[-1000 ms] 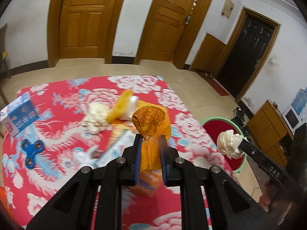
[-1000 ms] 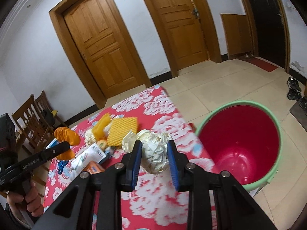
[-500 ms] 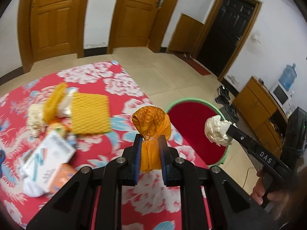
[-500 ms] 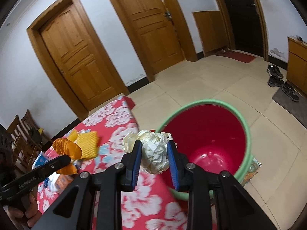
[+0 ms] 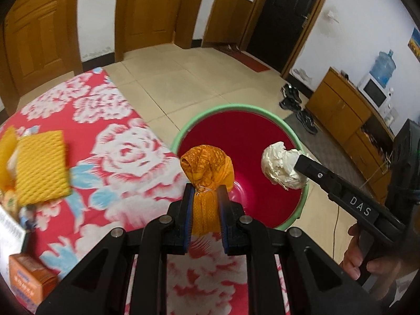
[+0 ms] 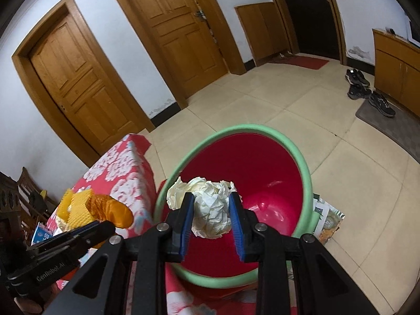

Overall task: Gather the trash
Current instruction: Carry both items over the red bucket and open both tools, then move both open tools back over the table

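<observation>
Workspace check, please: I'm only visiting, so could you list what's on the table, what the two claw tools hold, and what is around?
Surface: table under a red floral cloth.
Job's things: orange wrapper and crumpled white paper, both held over the red bin, which looks empty.
Clutter: yellow foam net, orange box, white carton.
Grippers: left gripper shut on the wrapper; right gripper shut on the paper.
Cables: thin cable on the floor.
Surroundings: wooden doors, shoes, cabinet, water jug.
</observation>
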Available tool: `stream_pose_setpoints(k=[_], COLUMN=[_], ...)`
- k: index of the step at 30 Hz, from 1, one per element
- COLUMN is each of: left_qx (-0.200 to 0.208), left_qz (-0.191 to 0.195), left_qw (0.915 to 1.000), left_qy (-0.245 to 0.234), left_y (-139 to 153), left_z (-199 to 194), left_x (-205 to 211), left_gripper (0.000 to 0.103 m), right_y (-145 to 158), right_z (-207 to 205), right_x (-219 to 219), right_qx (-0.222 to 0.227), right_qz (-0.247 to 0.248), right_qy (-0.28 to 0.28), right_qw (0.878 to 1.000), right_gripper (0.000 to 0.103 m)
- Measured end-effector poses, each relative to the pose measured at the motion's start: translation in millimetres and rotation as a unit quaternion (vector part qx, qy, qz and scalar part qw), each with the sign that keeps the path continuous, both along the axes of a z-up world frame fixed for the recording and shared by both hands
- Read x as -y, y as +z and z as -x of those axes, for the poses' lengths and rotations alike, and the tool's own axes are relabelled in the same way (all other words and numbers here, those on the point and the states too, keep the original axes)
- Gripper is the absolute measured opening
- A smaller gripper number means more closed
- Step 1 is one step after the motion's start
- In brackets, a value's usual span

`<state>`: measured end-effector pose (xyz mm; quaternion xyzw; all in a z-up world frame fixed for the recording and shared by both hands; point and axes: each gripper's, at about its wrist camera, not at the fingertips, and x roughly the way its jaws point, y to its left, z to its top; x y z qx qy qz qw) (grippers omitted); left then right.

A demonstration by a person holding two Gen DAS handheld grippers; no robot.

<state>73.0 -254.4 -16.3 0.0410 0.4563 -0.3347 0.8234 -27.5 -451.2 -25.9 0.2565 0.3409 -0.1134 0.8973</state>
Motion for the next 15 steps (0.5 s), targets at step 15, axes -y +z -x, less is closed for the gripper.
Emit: stream_pose_setpoints(k=[15], left_qx=[-0.02], left_qz=[-0.014], left_qw=[0.9995], left_qy=[-0.018], left_y=[-18.8], left_z=[-5.9], left_x=[30.6], left_gripper=[0.032], right_y=[-21.5], right_z=[-3.5], right_x=[20.1], right_qx=[-0.019], right_qz=[-0.018], right_qy=[-0.025], right_qw=[0.999], right_gripper=[0.033])
